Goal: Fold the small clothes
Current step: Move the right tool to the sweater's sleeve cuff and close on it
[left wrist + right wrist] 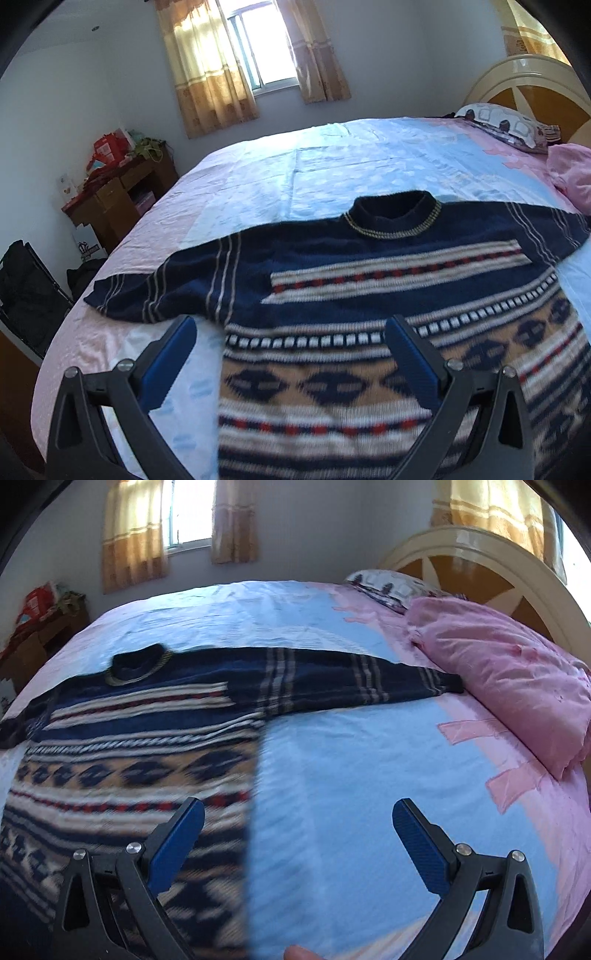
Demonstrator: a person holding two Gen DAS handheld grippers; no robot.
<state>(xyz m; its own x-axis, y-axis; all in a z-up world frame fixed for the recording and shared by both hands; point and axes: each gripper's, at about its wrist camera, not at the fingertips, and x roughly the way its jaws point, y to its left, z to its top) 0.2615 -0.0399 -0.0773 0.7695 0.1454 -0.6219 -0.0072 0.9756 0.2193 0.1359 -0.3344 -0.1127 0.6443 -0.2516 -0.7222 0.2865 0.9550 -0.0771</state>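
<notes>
One navy knitted sweater with cream, tan and red patterned bands (369,295) lay flat and unfolded on the bed with the pale blue and pink sheet (258,173), its round collar pointing toward the curtained window (258,48) and both sleeves stretched out sideways. Far to the left stood a brown wooden cabinet heaped with red packages (122,184).

From the left wrist view, the left tool (291,332) hung above the sweater's lower left part with its two blue-padded fingers (173,362) held wide apart and nothing between them. Its left finger was over bare sheet just outside the sweater's side edge, under the left sleeve, while its right finger was over the tan band with dark diamond figures. Whether either tip touched the cloth could not be told.

From the right wrist view, the sweater (140,738) filled the left half, and its right sleeve reached across the bed until the cuff lay just beside a crumpled pink quilt (517,686). The right tool (299,812) was likewise spread open and empty, straddling the sweater's right side edge: its left finger over the patterned knit, its right finger over plain blue sheet. Behind the quilt lay a patterned pillow (388,583) against the cream and orange arched headboard (480,557).
</notes>
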